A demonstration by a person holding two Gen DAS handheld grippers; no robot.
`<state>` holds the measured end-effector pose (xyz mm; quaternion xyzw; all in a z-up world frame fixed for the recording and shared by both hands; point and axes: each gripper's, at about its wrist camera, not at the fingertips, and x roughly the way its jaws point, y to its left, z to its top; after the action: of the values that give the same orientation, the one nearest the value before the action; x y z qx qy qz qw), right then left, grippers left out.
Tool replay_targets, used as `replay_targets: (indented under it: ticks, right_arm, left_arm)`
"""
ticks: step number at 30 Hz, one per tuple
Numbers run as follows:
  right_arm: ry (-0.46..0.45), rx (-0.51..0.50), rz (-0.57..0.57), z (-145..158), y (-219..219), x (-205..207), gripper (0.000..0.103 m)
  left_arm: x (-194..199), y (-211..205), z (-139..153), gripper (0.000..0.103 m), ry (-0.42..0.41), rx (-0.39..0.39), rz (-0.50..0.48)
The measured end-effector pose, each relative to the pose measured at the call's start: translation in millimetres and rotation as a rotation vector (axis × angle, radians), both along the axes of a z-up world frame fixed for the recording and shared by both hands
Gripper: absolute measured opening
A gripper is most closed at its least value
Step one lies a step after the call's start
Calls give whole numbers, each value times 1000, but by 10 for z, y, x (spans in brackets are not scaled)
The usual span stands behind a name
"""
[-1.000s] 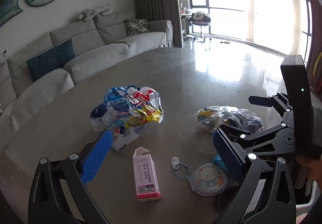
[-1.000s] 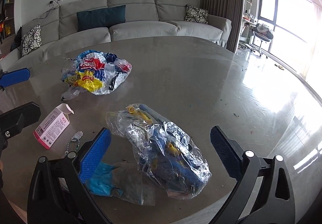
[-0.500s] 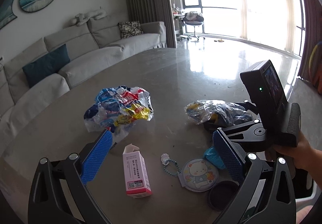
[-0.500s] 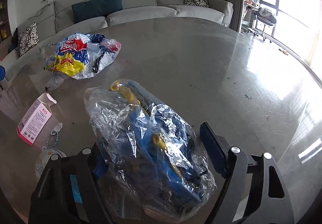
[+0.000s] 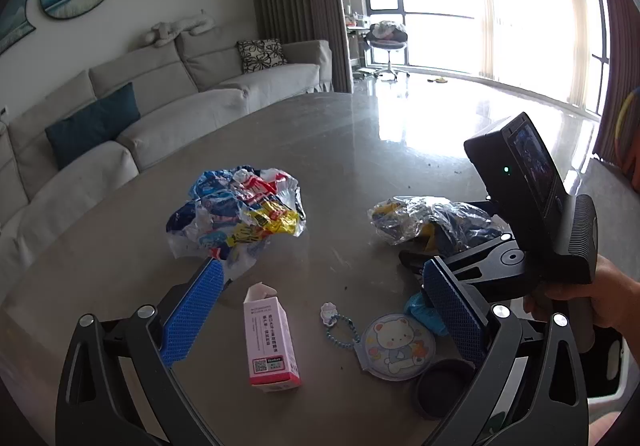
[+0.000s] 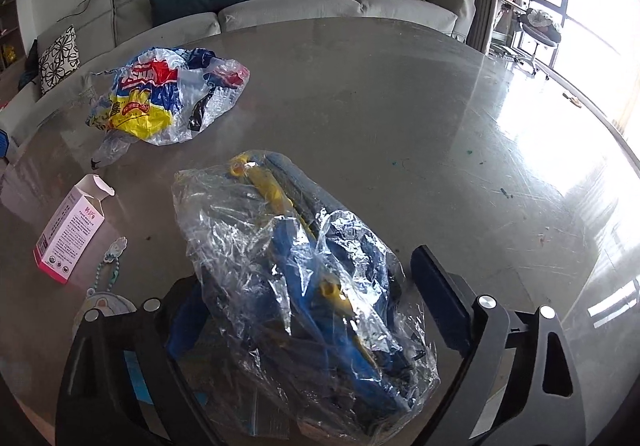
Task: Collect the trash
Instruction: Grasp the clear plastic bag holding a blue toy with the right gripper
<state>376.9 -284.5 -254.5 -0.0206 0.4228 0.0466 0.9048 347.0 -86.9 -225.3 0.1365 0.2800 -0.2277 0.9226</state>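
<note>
A clear plastic bag with blue and yellow contents lies on the grey table. My right gripper straddles it, and its jaws are opening. The right finger stands just beside the bag, and the left finger is mostly hidden behind the plastic. Farther left lies a crumpled colourful bag. A pink and white box with its top flap torn open stands on the table below my left gripper. That gripper hovers open and holds nothing.
A bear keychain disc on a bead chain, a small blue wrapper and a dark round lid lie near the table's front edge. A person's hand holds the right gripper. A grey sofa stands beyond the table.
The right gripper moved forward and down over the clear bag, which now fills the space between its jaws. The jaws narrowed, then widened again. The left gripper's view shifted slightly.
</note>
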Motion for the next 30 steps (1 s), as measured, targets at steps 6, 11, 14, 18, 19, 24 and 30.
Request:
replay_targets:
  ticks: [6, 11, 14, 18, 19, 24, 30]
  right_arm:
    - [-40, -5, -63, 51, -27, -40, 23]
    - [-83, 9, -95, 217, -131, -93, 16]
    - [-141, -31, -89, 406, -79, -235, 16]
    - [-200, -65, -72, 640, -1, -500, 16]
    - [-209, -64, -69, 680, 10, -568, 16]
    - [-230, -69, -76, 791, -32, -840, 16]
    - [-238, -58, -106, 838, -73, -989, 16]
  left_arm:
    - [-19, -31, -20, 98, 0, 8, -2]
    - [-86, -57, -18, 98, -6, 11, -9]
    - [-130, -78, -5, 98, -9, 13, 1]
    - [-243, -90, 3, 98, 23, -51, 20]
    - [-289, -112, -4, 98, 25, -63, 27]
    - [-574, -293, -184, 98, 23, -34, 100]
    - [-716, -396, -401, 98, 95, -10, 123]
